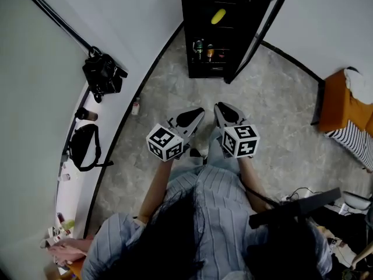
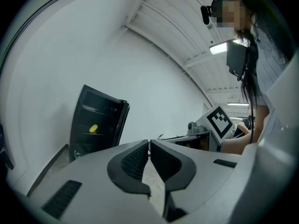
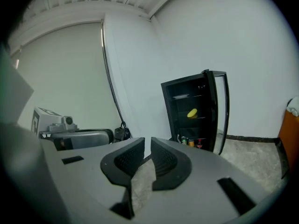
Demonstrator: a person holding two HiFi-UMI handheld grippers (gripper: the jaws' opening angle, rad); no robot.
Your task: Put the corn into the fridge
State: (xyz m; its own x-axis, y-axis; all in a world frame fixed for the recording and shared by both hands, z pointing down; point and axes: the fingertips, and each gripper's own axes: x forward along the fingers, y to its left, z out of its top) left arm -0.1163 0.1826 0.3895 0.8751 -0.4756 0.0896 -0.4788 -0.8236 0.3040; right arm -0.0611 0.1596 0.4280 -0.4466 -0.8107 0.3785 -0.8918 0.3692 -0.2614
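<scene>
Both the left tongs [image 1: 195, 116] and right tongs [image 1: 224, 113], closed and empty, face the open black fridge [image 1: 186, 39], where a yellow corn cob [image 1: 218, 16] lies on a shelf; probably light, firm, best gripped mid-length.

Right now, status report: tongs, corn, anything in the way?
Left tongs shut, empty. Right tongs shut, empty. Corn inside fridge, door open. Nothing in the way.

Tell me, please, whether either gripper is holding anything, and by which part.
Nothing is held: the left gripper and the right gripper are shut and empty.
</scene>
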